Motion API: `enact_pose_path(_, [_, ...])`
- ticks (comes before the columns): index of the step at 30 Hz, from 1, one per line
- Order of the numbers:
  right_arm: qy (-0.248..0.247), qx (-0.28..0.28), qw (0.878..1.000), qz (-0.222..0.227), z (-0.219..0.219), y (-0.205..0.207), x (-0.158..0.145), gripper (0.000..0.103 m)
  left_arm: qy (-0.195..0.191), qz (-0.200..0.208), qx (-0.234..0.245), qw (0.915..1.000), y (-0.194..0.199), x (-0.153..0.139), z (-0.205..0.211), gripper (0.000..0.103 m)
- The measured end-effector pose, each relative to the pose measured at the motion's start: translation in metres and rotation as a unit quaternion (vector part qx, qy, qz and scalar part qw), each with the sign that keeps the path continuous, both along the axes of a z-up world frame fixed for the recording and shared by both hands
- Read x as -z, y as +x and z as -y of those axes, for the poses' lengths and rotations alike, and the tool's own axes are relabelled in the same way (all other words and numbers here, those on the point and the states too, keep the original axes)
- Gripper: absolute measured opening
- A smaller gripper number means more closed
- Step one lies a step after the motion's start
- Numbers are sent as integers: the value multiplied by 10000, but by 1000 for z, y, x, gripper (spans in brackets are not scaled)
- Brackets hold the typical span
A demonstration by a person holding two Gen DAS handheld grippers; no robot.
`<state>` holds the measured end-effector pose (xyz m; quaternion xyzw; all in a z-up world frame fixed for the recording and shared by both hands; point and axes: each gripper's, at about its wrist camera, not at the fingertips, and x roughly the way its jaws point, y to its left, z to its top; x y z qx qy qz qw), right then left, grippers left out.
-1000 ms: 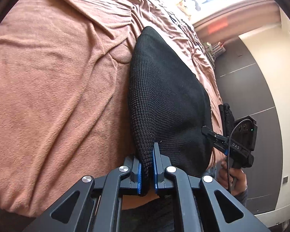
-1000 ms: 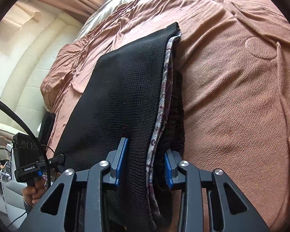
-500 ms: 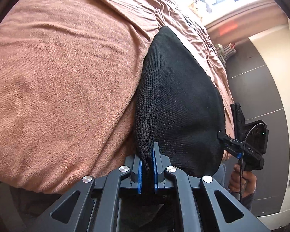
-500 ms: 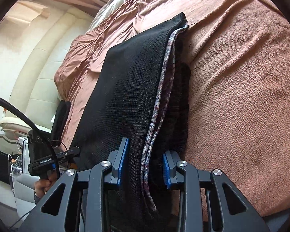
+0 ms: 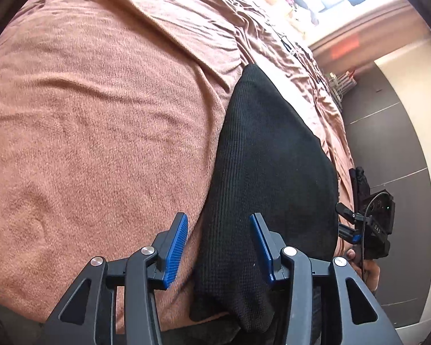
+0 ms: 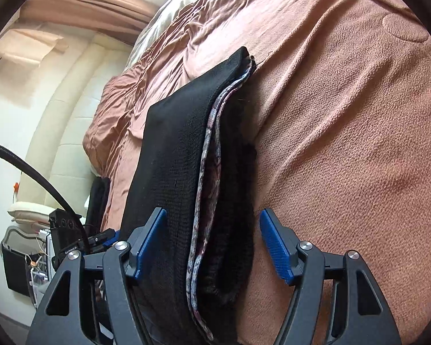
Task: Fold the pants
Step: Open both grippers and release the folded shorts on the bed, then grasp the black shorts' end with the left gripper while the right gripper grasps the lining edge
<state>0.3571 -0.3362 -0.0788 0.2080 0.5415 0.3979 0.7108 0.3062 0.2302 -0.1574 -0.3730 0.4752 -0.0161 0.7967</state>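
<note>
The folded pants (image 5: 273, 172) lie on the bed (image 5: 100, 129), reaching its near edge. One tool stands at each end of the pants.

Broad bare pink blanket (image 5: 100, 120) lies open left of the folded black pants (image 5: 273, 158); more bare blanket lies to their right in the right wrist view; only the pants bar the near edge.
</note>
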Motion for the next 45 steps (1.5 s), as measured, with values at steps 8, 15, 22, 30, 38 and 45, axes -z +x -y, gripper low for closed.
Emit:
enact_pose_path(8, [61, 47, 9999, -150, -12, 6, 5, 66, -14, 28, 289, 9996, 38, 5, -4, 47])
enact_pose_path(15, [198, 41, 9994, -289, -9, 8, 10, 66, -85, 22, 549, 9985, 71, 15, -6, 47])
enact_pose_path(22, [269, -18, 9991, -325, -16, 13, 13, 66, -206, 40, 706, 9973, 95, 23, -11, 47])
enact_pose_path(30, [283, -19, 9991, -324, -25, 17, 16, 66, -298, 43, 776, 9965, 116, 30, -14, 47])
enact_pose_path(38, [214, 5, 9998, 10, -25, 8, 9, 38, -130, 181, 877, 9959, 123, 19, -8, 14])
enact_pose_path(45, [136, -6, 9989, 450, -24, -7, -11, 27, 20, 493, 882, 9949, 109, -8, -4, 11])
